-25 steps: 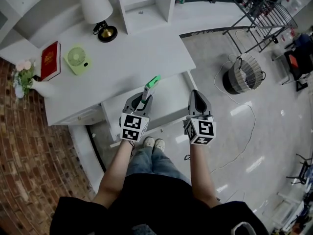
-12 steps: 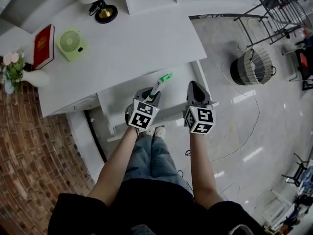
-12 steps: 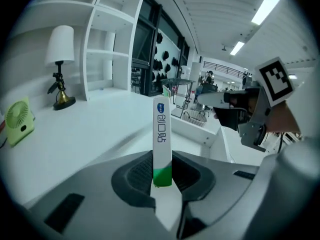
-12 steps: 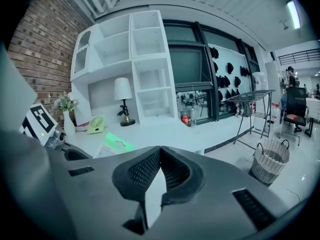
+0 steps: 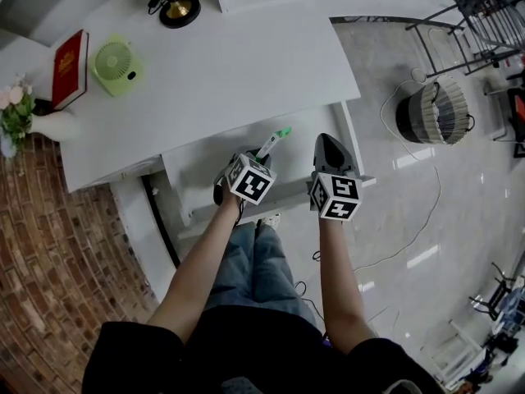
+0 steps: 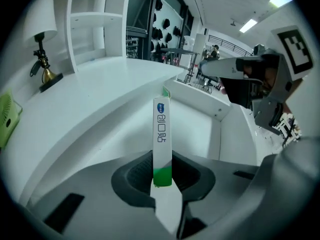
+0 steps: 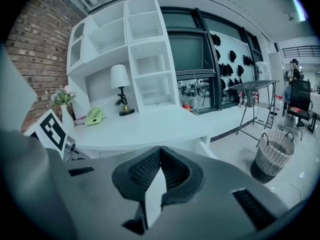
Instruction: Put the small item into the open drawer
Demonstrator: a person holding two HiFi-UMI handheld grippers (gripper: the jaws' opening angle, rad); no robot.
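A slim white tube with green ends (image 6: 162, 134) sticks out from my left gripper (image 6: 162, 176), whose jaws are shut on its lower green end. In the head view the tube (image 5: 273, 144) points up and right over the open white drawer (image 5: 205, 164) under the desk's front edge. The left gripper (image 5: 246, 171) hangs above the drawer's middle. My right gripper (image 5: 328, 156) is beside it, over the drawer's right end, shut with nothing between its pads (image 7: 159, 170). The drawer's inside (image 6: 195, 129) shows white past the tube tip.
The white desk (image 5: 213, 72) carries a green fan (image 5: 115, 58), a red book (image 5: 69, 57), a lamp (image 5: 175, 5) and a flower vase (image 5: 33, 121). A shelf unit stands at the back. A wicker basket (image 5: 435, 113) and drying rack (image 5: 467, 15) stand on the tiled floor right.
The view has shifted so the desk and drawer sit lower. My left gripper has moved right and tilted with the tube, closer over the drawer. The right gripper barely moved.
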